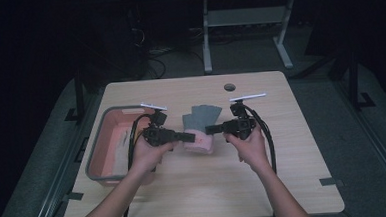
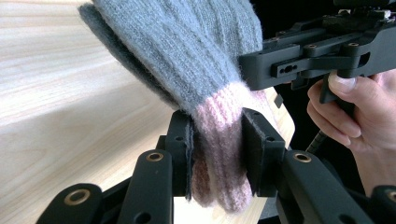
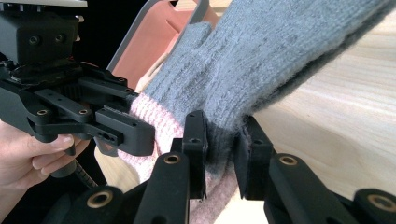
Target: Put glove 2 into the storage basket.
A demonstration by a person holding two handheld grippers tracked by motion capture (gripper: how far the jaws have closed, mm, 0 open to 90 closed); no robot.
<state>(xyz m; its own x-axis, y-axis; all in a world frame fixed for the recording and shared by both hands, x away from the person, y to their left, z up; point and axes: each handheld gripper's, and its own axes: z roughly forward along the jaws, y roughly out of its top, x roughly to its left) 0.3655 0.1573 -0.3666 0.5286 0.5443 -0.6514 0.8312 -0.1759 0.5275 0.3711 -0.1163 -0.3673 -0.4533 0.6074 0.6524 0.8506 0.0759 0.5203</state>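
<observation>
- The knitted glove (image 2: 187, 56) is fuzzy grey wool with a ribbed pink cuff (image 2: 224, 140).
- It hangs between both grippers above the wooden table (image 1: 293, 148), beside the pink bin (image 1: 107, 143).
- The left gripper (image 2: 217, 140) pinches the cuff.
- The right gripper (image 3: 223, 154) clamps the grey knit beside the cuff.

Glove (image 2: 187, 56) — grey ribbed knit with pink cuff. Grippers (image 1: 185, 136) (image 1: 214, 129) — black. Bin (image 1: 102, 143) — grey rim, salmon-pink interior. Table (image 1: 292, 133) — light wood grain.
</observation>
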